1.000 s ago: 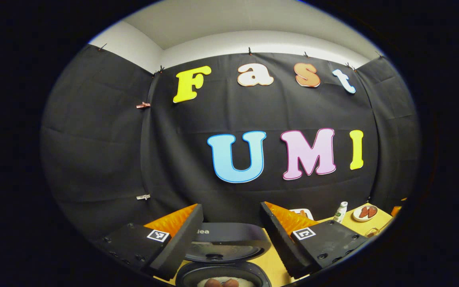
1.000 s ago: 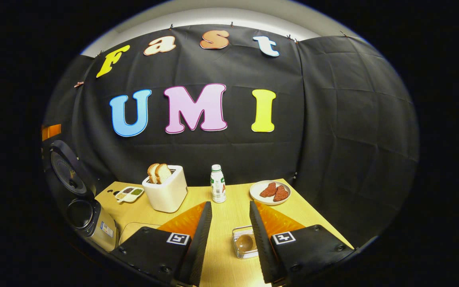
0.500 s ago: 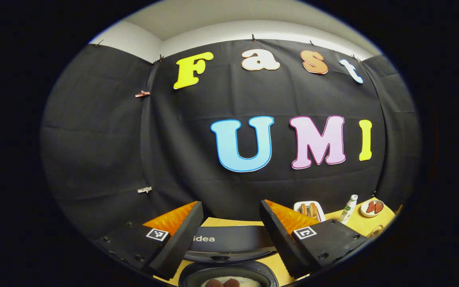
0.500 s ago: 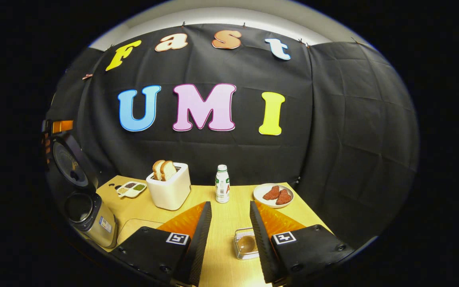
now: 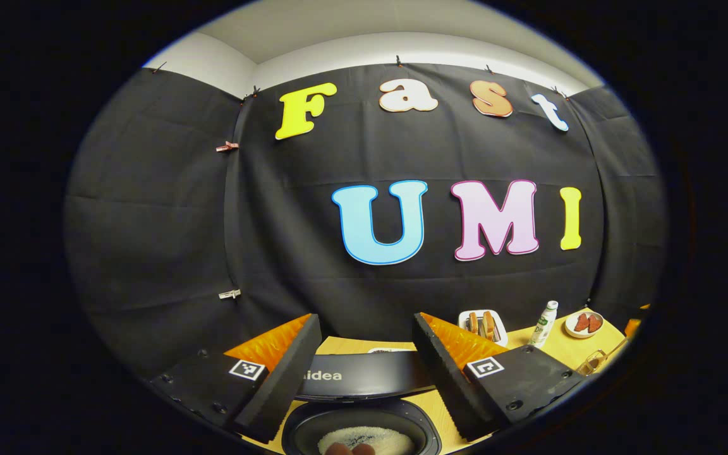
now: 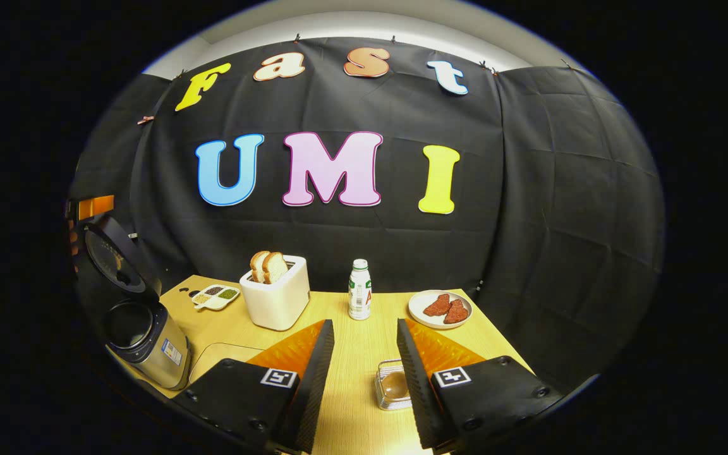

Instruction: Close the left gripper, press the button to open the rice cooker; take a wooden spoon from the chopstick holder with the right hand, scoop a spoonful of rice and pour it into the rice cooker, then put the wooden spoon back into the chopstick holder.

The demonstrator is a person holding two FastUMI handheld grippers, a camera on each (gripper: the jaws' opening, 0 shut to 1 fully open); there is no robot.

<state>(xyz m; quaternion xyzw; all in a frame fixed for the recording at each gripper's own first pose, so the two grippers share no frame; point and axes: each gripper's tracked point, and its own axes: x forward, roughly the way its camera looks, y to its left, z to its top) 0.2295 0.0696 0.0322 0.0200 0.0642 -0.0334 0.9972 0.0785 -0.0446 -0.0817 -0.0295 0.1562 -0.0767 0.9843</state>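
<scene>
My left gripper [image 5: 367, 328] stands wide open with nothing between its fingers. Just below it and nearest to me is the cooker [image 5: 364, 436], its pot open, with a patch of white rice [image 5: 367, 437] in the bottom. At the very lower edge two brownish rounded tips sit over the rice; I cannot tell what they are. Just past the pot the lid [image 5: 364, 374] stands raised between my fingers. Farther ahead and to the right lie the toaster [image 5: 483, 323], the bottle [image 5: 544, 316] and the plate [image 5: 584, 323].

My right gripper [image 6: 364, 332] is likewise spread apart and holds nothing. Close beside its right finger, on the table [image 6: 351, 392], stands a small wire holder [image 6: 392, 388] with the round brown bowl of a spoon [image 6: 394, 383] in it, or so it looks from above. Down to my left is the cooker [image 6: 143, 344] with its lid [image 6: 114, 260] tipped up and back. Ahead of my left finger stands the toaster [image 6: 275, 297] with two slices of bread [image 6: 268, 266], and a small tray [image 6: 215, 296] lies left of it. Straight ahead is the bottle [image 6: 359, 289], and ahead to the right the plate [image 6: 440, 309] with two reddish pieces. At the far left edge the other gripper [image 6: 89, 207] shows above the lid.
</scene>
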